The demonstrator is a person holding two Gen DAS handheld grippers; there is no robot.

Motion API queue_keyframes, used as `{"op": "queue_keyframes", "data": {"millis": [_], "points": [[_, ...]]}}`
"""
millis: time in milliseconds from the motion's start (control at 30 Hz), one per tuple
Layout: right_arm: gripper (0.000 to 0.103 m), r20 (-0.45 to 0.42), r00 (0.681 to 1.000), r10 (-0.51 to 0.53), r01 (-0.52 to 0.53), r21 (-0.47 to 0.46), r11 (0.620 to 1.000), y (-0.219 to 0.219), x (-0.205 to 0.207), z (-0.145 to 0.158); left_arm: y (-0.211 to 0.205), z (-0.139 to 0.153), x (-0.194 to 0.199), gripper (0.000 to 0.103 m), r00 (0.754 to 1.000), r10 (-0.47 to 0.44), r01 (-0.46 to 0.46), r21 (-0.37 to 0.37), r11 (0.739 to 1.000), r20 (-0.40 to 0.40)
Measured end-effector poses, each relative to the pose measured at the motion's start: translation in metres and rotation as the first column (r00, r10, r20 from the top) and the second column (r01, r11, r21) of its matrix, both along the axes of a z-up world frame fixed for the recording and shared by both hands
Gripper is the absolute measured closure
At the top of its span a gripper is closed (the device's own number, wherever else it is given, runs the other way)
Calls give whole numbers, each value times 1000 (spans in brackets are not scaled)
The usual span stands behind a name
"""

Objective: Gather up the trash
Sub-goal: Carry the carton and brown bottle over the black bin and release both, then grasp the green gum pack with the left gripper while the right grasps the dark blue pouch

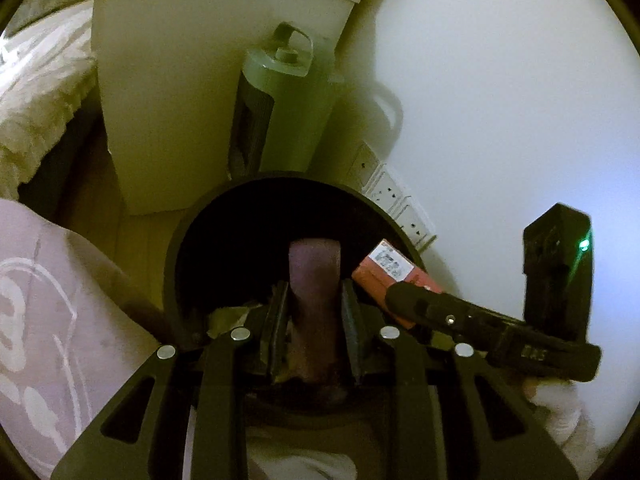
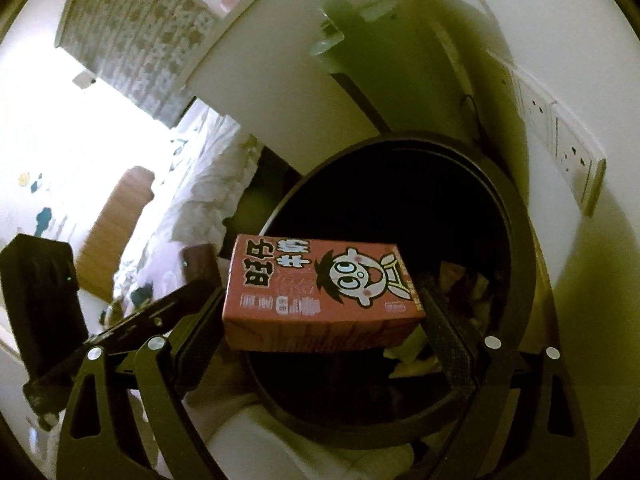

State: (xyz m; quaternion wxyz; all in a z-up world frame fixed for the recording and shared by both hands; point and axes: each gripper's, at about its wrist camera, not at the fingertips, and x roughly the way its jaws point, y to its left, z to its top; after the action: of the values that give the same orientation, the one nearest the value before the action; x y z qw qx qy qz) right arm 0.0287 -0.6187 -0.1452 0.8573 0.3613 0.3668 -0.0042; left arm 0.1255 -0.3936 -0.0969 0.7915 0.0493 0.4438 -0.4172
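A black round bin (image 1: 176, 256) stands on the floor beneath both grippers. My left gripper (image 1: 314, 292) is shut on a dull purple-brown piece of trash (image 1: 316, 260), which sticks out over the bin's mouth. In the right wrist view my right gripper (image 2: 320, 294) is shut on a red milk carton (image 2: 304, 276) with a cartoon face, held crosswise above the bin (image 2: 516, 216). The carton (image 1: 384, 276) also shows at the right of the left wrist view, with one right finger (image 1: 460, 314) on it. Crumpled trash (image 2: 460, 284) lies inside the bin.
A white cabinet (image 1: 160, 100) and a tall grey-green appliance (image 1: 280, 104) stand behind the bin. Wall sockets (image 2: 568, 152) sit on the white wall to the right. A bed with pale bedding (image 2: 200, 184) is to the left. Pink patterned cloth (image 1: 48, 300) is close at the lower left.
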Motion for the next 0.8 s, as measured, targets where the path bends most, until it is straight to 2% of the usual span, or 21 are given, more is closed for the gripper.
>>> {"op": "queue_keyframes", "data": {"millis": [67,100,200,433,500,667,800], "points": [[11,0,1000,-5,5,-14,1000,3,-1,2,2,1,-3,69,1000,4,-4,5,1000,17],[10,1,1000,-6,6,-16,1000,4,-1,2,5,3,-5,60,1000,13,-13,3,1000,28],[7,12,1000,-17,17,-18,1000,6,-4,3,15,9,-10,44,997,37,-37,-9,999,61],[7,31,999,12,-11,-12,1000,20,-9,10,49,25,-17,32,990,101,-98,-40,994,100],[7,34,999,35,-34,-20,999,28,-7,14,63,28,-20,25,986,124,-120,-46,992,112],[7,48,993,107,-104,-60,993,61,2,28,114,33,-23,22,968,218,-211,-61,975,125],[7,58,980,192,-185,-111,976,98,14,41,158,36,-19,15,944,293,-287,-63,956,149]]}}
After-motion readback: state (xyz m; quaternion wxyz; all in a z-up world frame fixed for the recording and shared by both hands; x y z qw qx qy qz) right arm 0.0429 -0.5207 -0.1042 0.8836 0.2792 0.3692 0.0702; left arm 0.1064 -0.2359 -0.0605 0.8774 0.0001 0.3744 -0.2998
